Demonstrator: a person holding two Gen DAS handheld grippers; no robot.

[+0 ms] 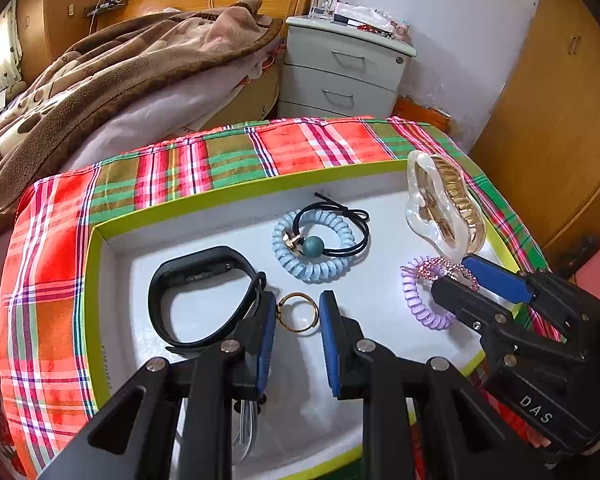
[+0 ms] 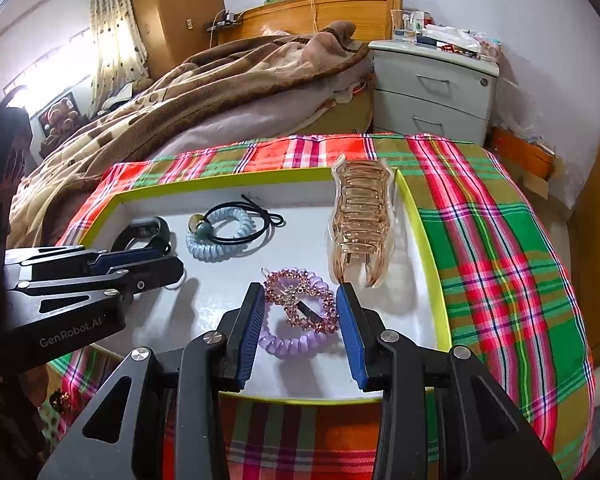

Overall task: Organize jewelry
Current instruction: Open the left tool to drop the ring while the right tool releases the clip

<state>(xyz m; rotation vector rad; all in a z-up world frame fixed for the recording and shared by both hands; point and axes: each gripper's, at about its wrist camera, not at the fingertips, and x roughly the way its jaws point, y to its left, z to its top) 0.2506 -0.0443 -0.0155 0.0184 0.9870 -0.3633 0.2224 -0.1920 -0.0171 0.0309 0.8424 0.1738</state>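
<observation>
L gripper jaws apart astride gold ring, not clamped: tiny, stiff, slippery, pinch across band; R gripper jaws apart round sparkly clip

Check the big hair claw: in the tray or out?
In. The hair claw lies inside the tray, beside its right wall, next to the pink rhinestone clip.

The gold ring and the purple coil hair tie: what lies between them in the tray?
In the left wrist view, only the left gripper's blue-padded finger and bare white tray floor lie between the gold ring and the purple coil hair tie.
</observation>
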